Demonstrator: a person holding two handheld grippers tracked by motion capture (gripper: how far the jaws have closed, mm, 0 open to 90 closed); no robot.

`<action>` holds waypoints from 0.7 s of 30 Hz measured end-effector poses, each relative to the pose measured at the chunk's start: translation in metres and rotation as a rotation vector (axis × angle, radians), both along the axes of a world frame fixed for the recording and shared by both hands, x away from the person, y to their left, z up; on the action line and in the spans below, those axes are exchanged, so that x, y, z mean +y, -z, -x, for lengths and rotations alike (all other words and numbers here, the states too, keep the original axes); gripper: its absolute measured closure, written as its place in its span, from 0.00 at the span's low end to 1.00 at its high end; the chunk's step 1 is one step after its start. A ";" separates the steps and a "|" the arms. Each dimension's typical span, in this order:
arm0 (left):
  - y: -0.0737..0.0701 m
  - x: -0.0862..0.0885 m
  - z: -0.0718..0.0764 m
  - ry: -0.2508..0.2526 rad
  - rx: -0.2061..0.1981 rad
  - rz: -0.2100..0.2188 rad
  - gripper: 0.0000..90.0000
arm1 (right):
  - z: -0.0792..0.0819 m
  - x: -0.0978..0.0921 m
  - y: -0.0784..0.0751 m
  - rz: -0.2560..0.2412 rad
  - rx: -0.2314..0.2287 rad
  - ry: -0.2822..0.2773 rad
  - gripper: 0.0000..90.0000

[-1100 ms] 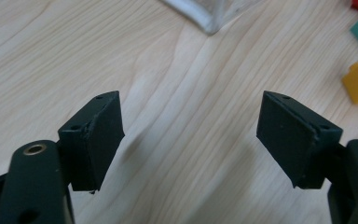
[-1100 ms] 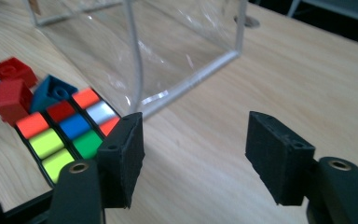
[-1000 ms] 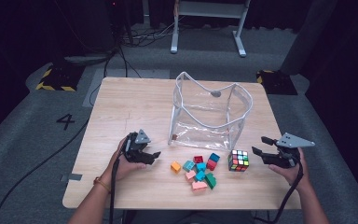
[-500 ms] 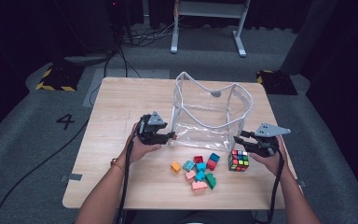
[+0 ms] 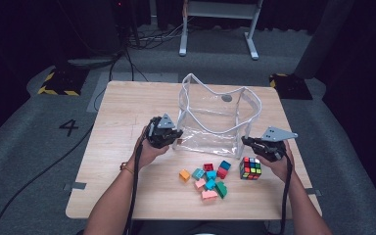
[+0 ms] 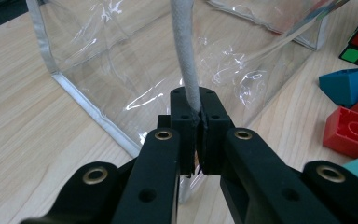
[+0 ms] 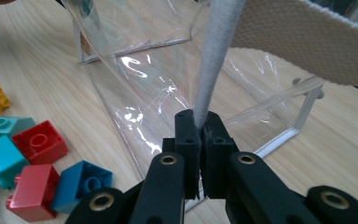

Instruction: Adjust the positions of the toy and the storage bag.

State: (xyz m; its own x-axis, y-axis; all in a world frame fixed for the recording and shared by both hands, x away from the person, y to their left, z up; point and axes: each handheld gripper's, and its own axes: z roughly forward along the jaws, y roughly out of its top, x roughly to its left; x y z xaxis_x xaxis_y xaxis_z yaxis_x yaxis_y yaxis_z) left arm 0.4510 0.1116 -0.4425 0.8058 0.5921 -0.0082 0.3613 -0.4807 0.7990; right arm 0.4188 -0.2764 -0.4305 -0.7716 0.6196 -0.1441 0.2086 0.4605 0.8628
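I am reading just one mark: a black number 4 (image 5: 70,128) painted on the grey floor, left of my table.

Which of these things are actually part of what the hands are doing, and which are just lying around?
In use:
- clear bag, standing open
- its white strap, pinched by the left gripper
- the strap on the other side, pinched by the right gripper

Lying about:
- toy bricks, loose on the table
- puzzle cube, beside them
- cables on the floor
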 end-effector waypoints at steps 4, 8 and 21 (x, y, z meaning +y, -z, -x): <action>-0.001 0.015 0.009 -0.011 -0.001 -0.010 0.96 | 0.000 0.014 -0.001 0.014 0.005 -0.028 0.97; 0.000 0.025 0.019 -0.017 0.006 0.000 0.96 | 0.004 0.023 -0.002 0.026 0.008 -0.062 0.97; 0.000 0.037 0.050 -0.031 -0.017 -0.013 0.82 | 0.020 0.027 -0.005 0.004 0.028 -0.093 0.79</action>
State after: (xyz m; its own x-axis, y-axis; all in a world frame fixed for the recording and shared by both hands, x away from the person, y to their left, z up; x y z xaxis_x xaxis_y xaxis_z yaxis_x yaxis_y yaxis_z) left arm 0.4008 0.1489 -0.4424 0.7870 0.6168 0.0132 0.3625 -0.4796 0.7991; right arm 0.3989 -0.2493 -0.4254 -0.8295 0.5444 -0.1245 0.1885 0.4827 0.8552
